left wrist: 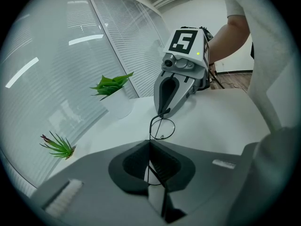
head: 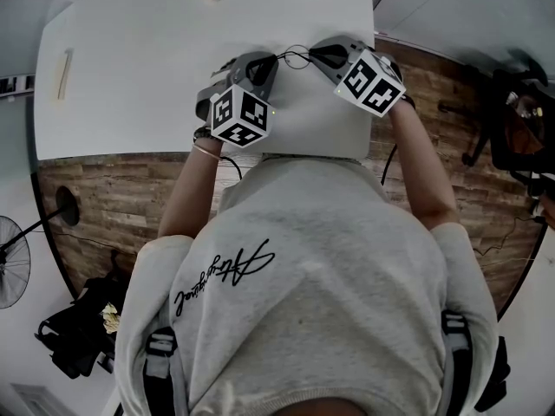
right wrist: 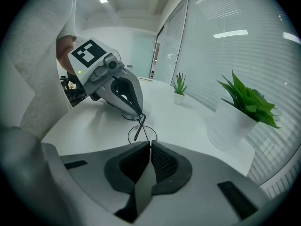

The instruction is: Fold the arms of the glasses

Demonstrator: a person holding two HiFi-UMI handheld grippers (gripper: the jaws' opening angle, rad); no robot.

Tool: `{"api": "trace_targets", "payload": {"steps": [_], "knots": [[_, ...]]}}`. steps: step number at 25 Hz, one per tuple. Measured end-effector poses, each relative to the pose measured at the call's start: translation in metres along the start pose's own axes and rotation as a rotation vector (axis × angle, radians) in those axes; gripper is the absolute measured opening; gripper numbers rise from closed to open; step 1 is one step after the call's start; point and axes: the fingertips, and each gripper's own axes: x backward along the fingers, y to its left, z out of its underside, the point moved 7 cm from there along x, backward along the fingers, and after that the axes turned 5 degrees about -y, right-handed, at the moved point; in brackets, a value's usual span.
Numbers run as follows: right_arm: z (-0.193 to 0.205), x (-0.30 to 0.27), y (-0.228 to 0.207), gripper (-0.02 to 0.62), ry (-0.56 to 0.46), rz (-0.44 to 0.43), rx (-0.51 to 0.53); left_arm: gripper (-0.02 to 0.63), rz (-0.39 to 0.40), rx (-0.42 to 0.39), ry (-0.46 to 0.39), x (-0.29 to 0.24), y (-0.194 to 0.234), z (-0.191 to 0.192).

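Thin dark wire-rimmed glasses hang just above the white table, held between my two grippers. My left gripper is shut on one end of the frame; in the left gripper view a thin wire runs out of its closed jaws to a round lens rim. My right gripper is shut on the other end. In the right gripper view the other lens and a dark arm lie just ahead of its closed jaws. The two grippers face each other, tips close together.
A leafy plant in a white pot and a small spiky plant stand at the table's far edge. A pale stick-like item lies at the far left. The person stands at the table's near edge. A fan stands on the floor.
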Motion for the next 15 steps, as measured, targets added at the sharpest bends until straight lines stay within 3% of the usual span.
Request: {"api": "trace_targets", "payload": {"steps": [8,15], "knots": [[0.0,0.003,-0.002,0.017,-0.045,0.01,-0.035,0.001,0.003,-0.012,0.004,-0.001,-0.002,-0.002],[0.008,0.018,-0.009,0.003,-0.058,0.089,-0.055,0.0,0.006,-0.034,0.002,-0.004,-0.003,-0.005]]}}
